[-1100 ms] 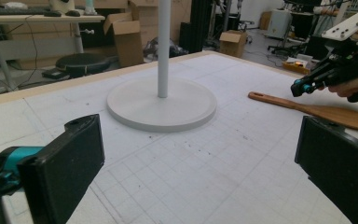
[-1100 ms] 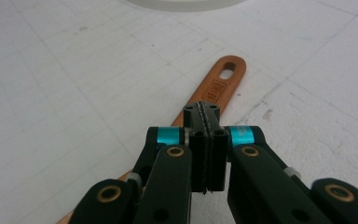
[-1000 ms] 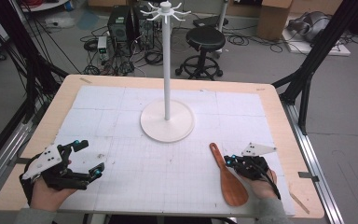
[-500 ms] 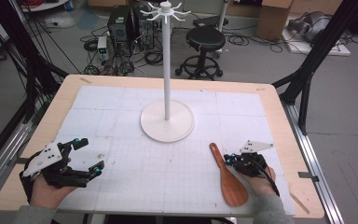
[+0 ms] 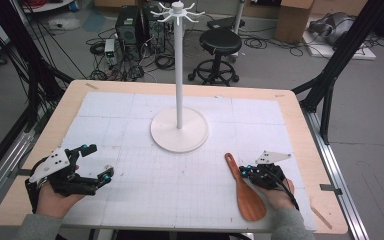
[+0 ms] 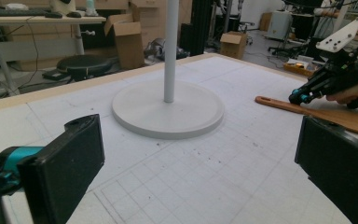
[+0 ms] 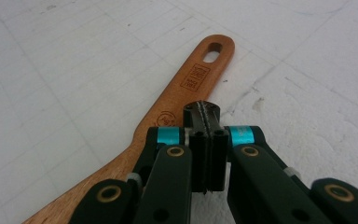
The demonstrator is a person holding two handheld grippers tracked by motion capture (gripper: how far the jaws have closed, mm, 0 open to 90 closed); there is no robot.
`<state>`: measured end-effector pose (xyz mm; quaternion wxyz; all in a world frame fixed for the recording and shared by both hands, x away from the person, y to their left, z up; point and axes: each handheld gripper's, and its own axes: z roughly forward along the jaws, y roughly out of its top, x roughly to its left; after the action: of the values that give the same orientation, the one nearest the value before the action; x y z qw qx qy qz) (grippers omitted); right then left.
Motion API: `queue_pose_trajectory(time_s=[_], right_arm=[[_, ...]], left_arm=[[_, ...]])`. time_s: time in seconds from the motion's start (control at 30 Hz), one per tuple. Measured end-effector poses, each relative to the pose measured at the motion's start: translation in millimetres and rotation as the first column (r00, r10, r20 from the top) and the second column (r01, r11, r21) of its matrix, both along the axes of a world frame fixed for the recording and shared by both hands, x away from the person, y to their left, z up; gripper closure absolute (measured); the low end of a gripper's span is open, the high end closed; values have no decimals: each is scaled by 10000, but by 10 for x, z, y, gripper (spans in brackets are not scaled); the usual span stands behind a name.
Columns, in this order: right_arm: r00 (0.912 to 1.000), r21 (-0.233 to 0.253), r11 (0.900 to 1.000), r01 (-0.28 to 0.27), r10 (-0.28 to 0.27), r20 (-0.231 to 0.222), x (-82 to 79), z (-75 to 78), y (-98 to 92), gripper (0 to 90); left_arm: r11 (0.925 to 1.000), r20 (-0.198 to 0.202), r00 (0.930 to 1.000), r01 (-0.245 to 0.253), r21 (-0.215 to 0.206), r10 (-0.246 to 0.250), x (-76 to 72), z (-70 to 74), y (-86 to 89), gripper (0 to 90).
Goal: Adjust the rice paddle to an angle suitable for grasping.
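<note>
White gridded mat (image 5: 130, 125) on a wooden table (image 5: 300, 125); left gripper (image 5: 94, 165) jaws spread, right gripper (image 5: 246, 172) jaws pressed together.

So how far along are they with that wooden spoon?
Barely begun. The wooden spoon lies flat on the table, unheld. The right gripper, jaws shut together, sits at its handle edge; the left gripper waits open. Grasping and lifting remain, perhaps hanging it by its handle hole on the white hook stand.

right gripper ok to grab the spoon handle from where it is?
Probably yes. The right gripper sits right beside the wooden spoon handle, with bare mat around it and the stand well off. Its jaws are shut, though, so it must open first.
</note>
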<state>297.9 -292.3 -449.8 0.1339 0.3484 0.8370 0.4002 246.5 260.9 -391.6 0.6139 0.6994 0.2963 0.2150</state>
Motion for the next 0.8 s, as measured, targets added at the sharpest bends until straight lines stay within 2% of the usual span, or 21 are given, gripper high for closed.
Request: queue_pose_trajectory(time_s=[0.57, 0.8], right_arm=[[9970, -145, 9969, -777, 776, -32, 10, 17, 159, 900], [9906, -307, 9902, -1364, 1360, -153, 3, 38, 276, 900]], left_arm=[[10000, -60, 10000, -20, 62, 20, 23, 5, -15, 18], [10000, -57, 10000, -56, 57, 56, 55, 6, -17, 18]])
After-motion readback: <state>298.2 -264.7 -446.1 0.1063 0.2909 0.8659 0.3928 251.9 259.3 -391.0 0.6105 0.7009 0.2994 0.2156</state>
